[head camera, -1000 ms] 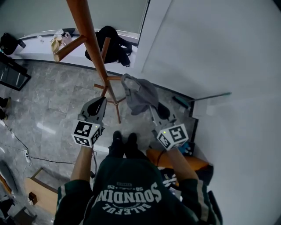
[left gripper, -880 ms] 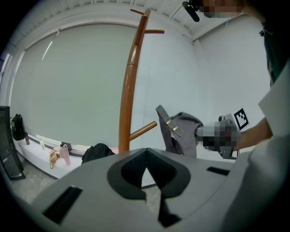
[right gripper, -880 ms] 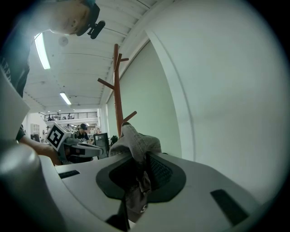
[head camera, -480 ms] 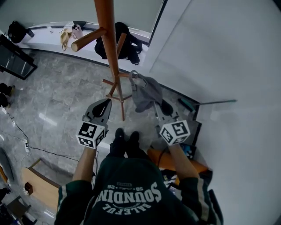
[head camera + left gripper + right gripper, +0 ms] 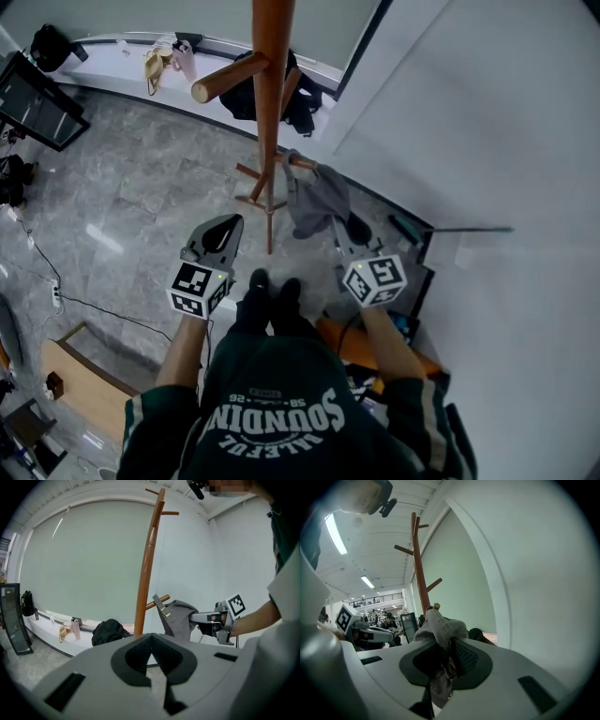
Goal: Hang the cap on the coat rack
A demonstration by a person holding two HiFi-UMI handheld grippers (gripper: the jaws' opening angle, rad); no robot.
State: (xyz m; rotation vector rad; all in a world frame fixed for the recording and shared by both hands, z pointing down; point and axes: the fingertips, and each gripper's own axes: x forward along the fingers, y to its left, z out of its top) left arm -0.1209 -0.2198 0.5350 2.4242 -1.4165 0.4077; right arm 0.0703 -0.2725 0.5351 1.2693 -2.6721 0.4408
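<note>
The wooden coat rack rises just in front of me, and its brown pole shows in the left gripper view too. A grey cap hangs at the tip of a low peg right of the pole. My right gripper is shut on the cap's near edge, and grey cloth is bunched between its pads. The peg's tip shows just above the cloth; whether the cap rests on it I cannot tell. My left gripper is held left of the pole, shut and empty.
A black bag lies on the white window ledge behind the rack. A dark screen stands at far left, with cables on the grey floor. A white wall closes the right side. An orange object sits by my right foot.
Both grippers have sunk a little and drifted along the rack. The cap stays in the right gripper and now sits close to the low peg's tip.
</note>
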